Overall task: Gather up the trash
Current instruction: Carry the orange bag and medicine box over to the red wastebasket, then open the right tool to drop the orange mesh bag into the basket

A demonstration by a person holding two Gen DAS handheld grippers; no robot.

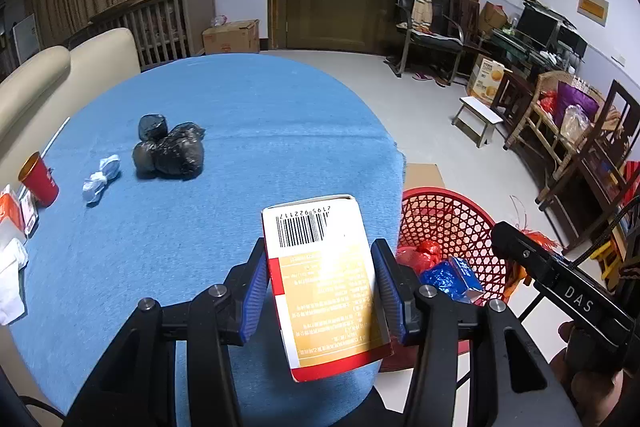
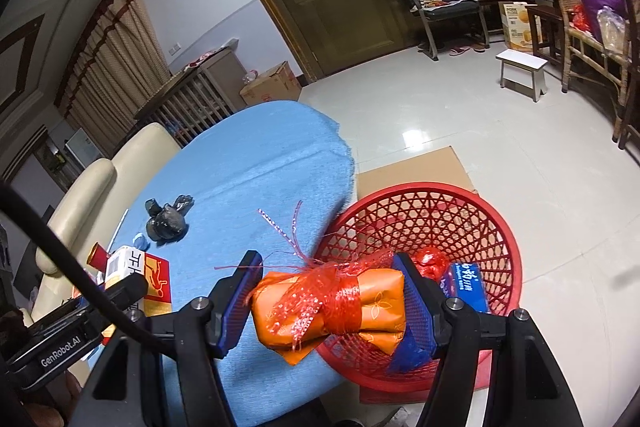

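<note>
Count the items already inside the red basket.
2 visible in the red basket: a crumpled red wrapper near its middle, and a blue packet right beside it. More may be hidden behind the right gripper and its orange parcel.

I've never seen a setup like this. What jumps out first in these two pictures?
Each pair of tongs grips a piece of trash: the left tongs pinch a barcoded carton over the blue tablecloth, and the right tongs clamp an orange packet tied with red ribbon. Beside the table on the floor stands a red mesh basket, already holding a blue packet and red wrapping. Black bags lie farther back on the cloth.
</note>
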